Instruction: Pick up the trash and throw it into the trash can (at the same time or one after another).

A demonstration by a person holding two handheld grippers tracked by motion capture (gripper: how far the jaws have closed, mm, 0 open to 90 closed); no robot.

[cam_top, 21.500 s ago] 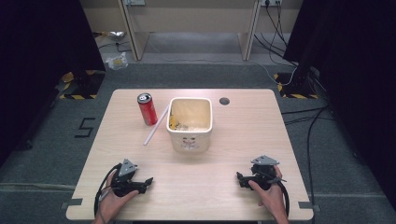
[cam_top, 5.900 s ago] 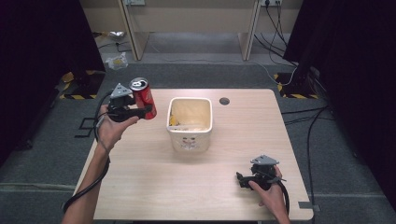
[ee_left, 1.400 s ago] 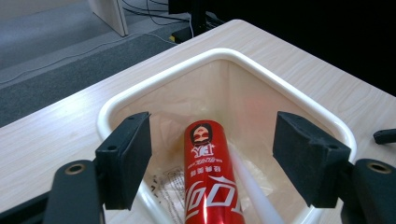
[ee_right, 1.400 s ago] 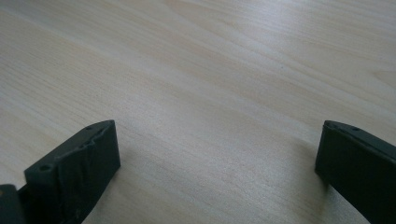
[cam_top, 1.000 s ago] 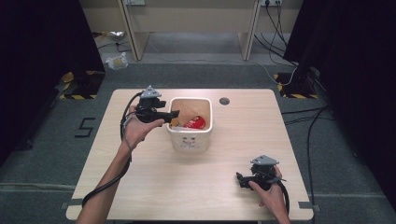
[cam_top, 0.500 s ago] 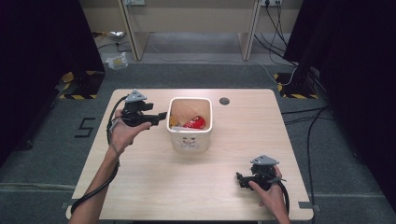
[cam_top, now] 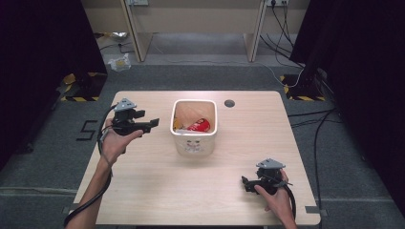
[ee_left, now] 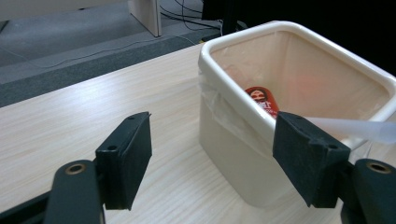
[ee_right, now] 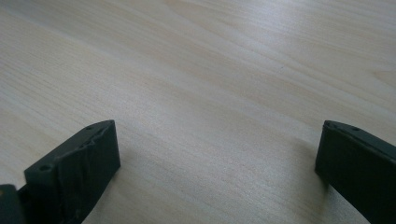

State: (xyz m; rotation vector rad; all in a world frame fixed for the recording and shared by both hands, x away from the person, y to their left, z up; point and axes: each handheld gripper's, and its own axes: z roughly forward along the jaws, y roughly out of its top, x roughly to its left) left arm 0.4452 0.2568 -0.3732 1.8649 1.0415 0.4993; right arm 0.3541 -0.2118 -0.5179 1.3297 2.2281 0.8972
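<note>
Red can (cam_top: pixel 199 126) is lying on its side inside the white bin (cam_top: pixel 193 143) at table centre, long axis running roughly 8 to 2 o'clock in the high view. Left gripper (cam_top: pixel 154 123) is hovering at the bin's 9 o'clock, jaws spread, empty. Right gripper (cam_top: pixel 244 183) is resting at 4 o'clock on the table (cam_top: pixel 157 191), jaws spread.

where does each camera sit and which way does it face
High view: fixed above the person's side, looking forward and down on the table; both forearms, left hand-held gripper and right hand-held gripper show.
Left gripper view: rides the left hand-held gripper, facing the bin; its open jaws show.
Right gripper view: rides the right hand-held gripper, low over bare tabletop; open jaws show.
Shared: the high and left gripper views both show the red can in the bin.
</note>
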